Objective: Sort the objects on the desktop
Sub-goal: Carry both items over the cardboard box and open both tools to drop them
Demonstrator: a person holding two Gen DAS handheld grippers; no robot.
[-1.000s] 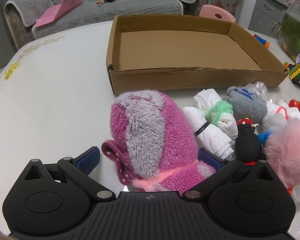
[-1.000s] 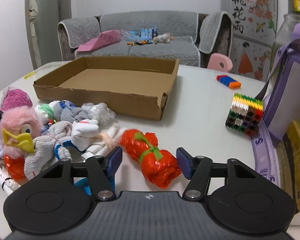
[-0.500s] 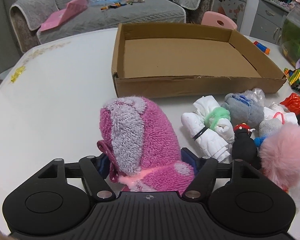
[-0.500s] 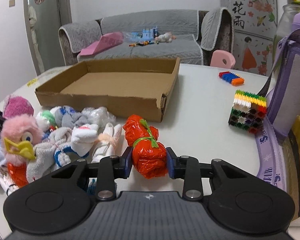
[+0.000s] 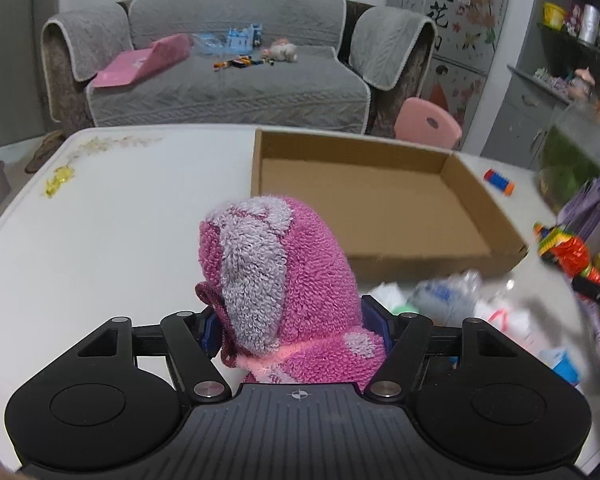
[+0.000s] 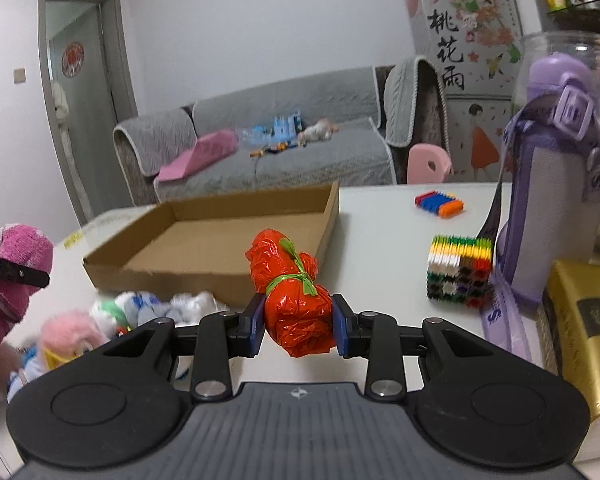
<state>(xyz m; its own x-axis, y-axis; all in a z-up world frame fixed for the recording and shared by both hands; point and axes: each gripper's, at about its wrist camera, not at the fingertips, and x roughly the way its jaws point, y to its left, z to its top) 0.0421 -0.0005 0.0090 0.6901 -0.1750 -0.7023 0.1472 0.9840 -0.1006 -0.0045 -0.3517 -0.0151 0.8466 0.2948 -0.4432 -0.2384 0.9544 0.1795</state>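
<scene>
My left gripper (image 5: 292, 326) is shut on a fuzzy pink and grey rolled cloth (image 5: 276, 264), held above the white table (image 5: 120, 232) just in front of an empty cardboard box (image 5: 360, 208). That cloth shows at the left edge of the right wrist view (image 6: 20, 248). My right gripper (image 6: 298, 326) is shut on a red plastic bundle (image 6: 288, 280) tied with a green band, lifted off the table near the box's (image 6: 220, 240) front right corner. The red bundle appears blurred at the right of the left wrist view (image 5: 576, 252).
A pile of rolled white and grey bundles (image 6: 140, 308) and a pink plush toy (image 6: 68, 336) lies before the box. At the right stand a purple bottle (image 6: 552, 208), a multicoloured block cube (image 6: 460, 268), a yellow box (image 6: 580, 320) and a coloured block strip (image 6: 440, 204).
Both grippers closed, the left on the pink cloth and the right on the red bundle. Both then rose, lifting their loads off the table.
</scene>
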